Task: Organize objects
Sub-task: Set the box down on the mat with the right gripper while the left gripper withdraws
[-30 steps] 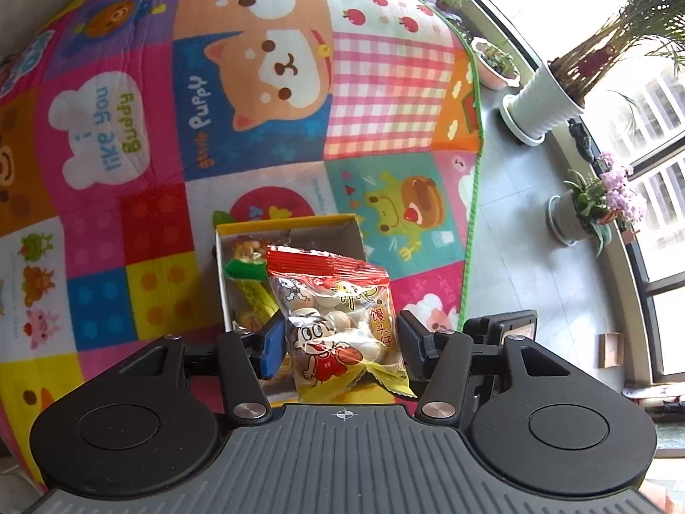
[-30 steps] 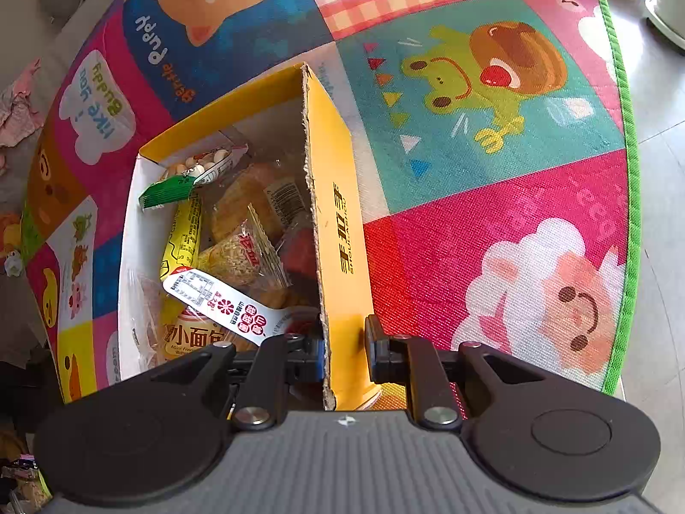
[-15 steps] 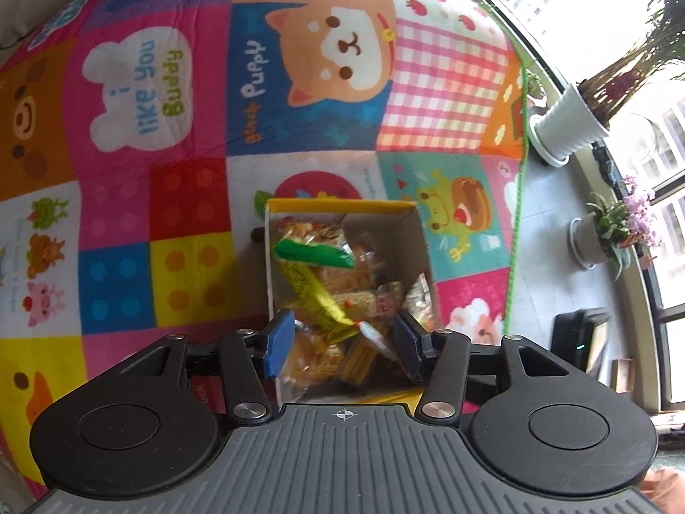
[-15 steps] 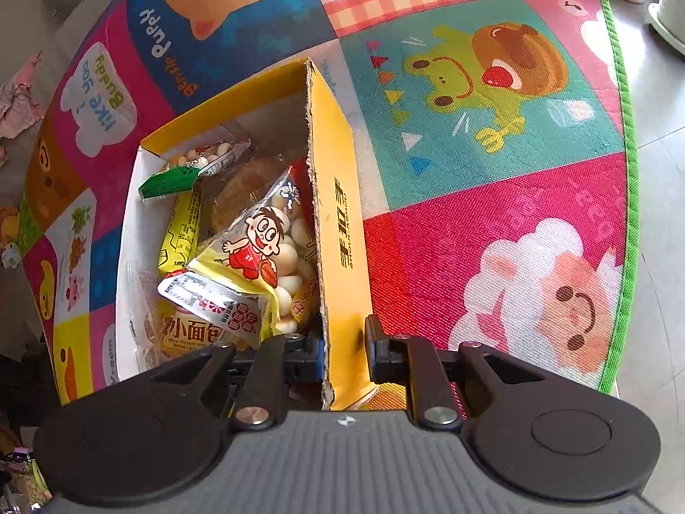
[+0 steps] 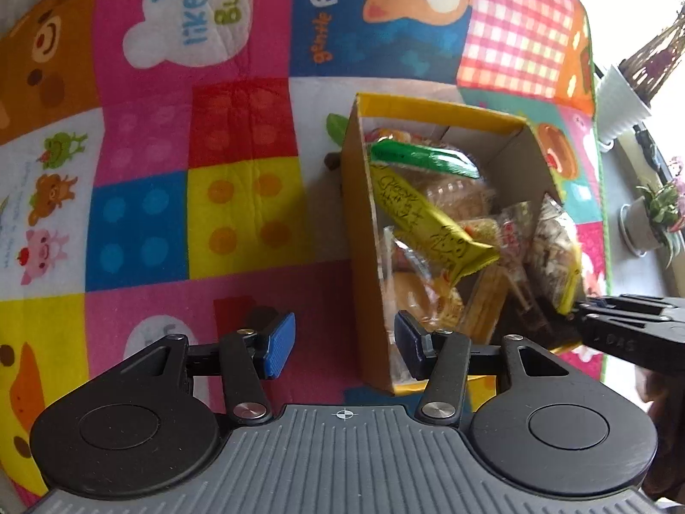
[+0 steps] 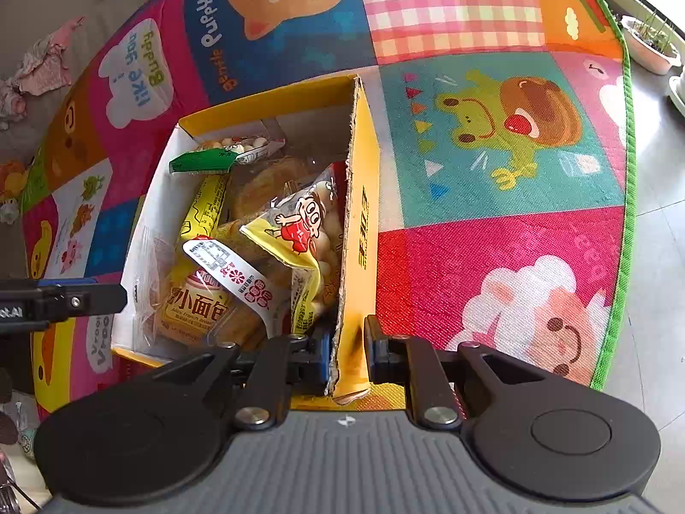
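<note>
Right wrist view: right gripper (image 6: pixel 346 349) pinches the near right wall of the yellow box (image 6: pixel 364 231), steadying it on the play mat (image 6: pixel 492 265). The cartoon snack bag (image 6: pixel 304 231) lies inside, against that wall. Left gripper (image 5: pixel 344 338) is empty; its jaws have just been opening and straddle the box's left wall. Stowing step looks done; next, probably fetch another item.

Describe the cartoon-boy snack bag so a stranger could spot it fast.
On the colourful play mat stands an open yellow cardboard box full of snacks. The snack bag leans against the inside of the wall that the right gripper clamps: clear, yellow-edged, full of pale round balls.
</note>
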{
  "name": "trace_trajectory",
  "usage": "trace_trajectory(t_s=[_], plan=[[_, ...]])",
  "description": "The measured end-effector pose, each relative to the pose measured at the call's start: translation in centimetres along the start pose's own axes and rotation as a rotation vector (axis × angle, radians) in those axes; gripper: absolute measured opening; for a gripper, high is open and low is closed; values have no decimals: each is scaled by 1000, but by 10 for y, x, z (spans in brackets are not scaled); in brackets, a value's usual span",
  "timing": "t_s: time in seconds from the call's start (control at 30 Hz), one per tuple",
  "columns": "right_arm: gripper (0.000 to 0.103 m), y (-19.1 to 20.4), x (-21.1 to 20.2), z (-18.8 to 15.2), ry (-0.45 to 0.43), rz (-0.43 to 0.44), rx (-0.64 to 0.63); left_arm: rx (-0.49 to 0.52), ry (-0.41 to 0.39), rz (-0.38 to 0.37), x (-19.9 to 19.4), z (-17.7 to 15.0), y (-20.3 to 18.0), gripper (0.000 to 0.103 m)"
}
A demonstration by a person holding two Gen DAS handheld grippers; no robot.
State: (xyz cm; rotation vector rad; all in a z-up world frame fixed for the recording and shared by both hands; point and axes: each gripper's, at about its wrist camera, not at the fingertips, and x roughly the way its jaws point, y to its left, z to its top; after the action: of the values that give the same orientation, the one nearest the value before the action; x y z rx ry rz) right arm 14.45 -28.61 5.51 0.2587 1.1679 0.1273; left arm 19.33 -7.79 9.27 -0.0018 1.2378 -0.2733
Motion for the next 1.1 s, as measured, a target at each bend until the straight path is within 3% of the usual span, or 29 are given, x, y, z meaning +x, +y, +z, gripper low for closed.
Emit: trace_trajectory(t_s=[0.03, 0.1, 0.17, 0.33, 0.47, 0.63, 0.73, 0.83, 1.1], plan=[[15, 2, 1, 1, 0, -9, -8, -18, -4, -7, 4, -1, 7, 71], [15, 7, 3, 4, -4, -30, -28, -62, -10, -1, 11, -1, 23, 97], [12, 15, 8, 11, -9, -37, -54, -112, -34, 0, 13, 1, 42, 101], [11, 56, 34, 54, -66, -50, -207, -252, -112, 19, 17, 28, 91, 100], [10, 88, 56, 104, -145, -72, -330, -304, -173, 6, 23, 51, 125, 101], [10, 95, 73, 140, -170, -82, -354, -333, -168, -80, 31, 58, 154, 103], [10, 99, 74, 139, -165, -97, -367, -308, -174, -92, 31, 57, 157, 103], [10, 97, 69, 135, -156, -83, -336, -245, -174, -50, 32, 59, 149, 103], [10, 88, 36, 101, -130, -30, -262, -252, -189, -39, 37, 56, 152, 103]])
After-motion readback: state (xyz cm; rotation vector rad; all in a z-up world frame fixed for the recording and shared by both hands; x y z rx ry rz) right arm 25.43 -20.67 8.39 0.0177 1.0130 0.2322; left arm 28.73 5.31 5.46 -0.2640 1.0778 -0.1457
